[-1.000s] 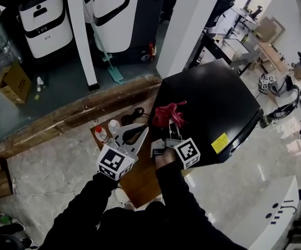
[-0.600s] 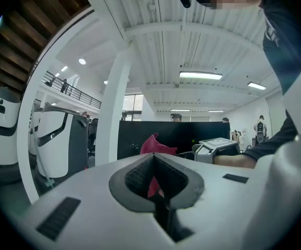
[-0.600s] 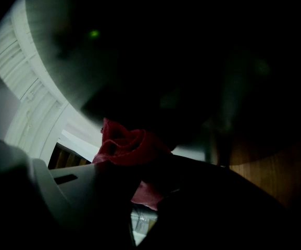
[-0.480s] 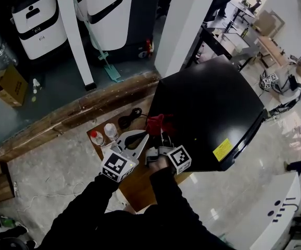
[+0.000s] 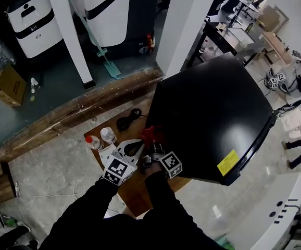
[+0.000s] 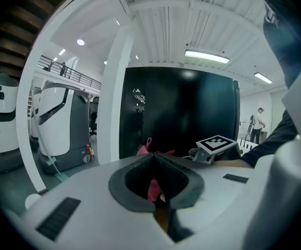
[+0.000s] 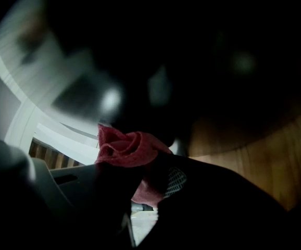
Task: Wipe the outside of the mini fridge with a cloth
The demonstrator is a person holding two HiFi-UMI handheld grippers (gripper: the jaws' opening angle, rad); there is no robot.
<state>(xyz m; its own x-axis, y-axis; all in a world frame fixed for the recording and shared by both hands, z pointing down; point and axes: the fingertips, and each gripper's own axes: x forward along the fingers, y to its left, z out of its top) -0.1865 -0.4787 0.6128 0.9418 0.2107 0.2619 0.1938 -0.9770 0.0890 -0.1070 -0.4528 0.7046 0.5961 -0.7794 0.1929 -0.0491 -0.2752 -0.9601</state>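
The right gripper (image 5: 154,149) is pinching the cloth (image 5: 149,135) at the mini fridge (image 5: 213,108), probably needing firm, flat pressure. The left gripper (image 5: 133,149) is resting, jaws together.

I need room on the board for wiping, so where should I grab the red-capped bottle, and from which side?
Grip the red-capped bottle across its round body, just under the cap. It looks upright, so come in level from its left, the open side; the white-capped bottle stands close on its right. The left tool is nearest, but it is shut and must open first.
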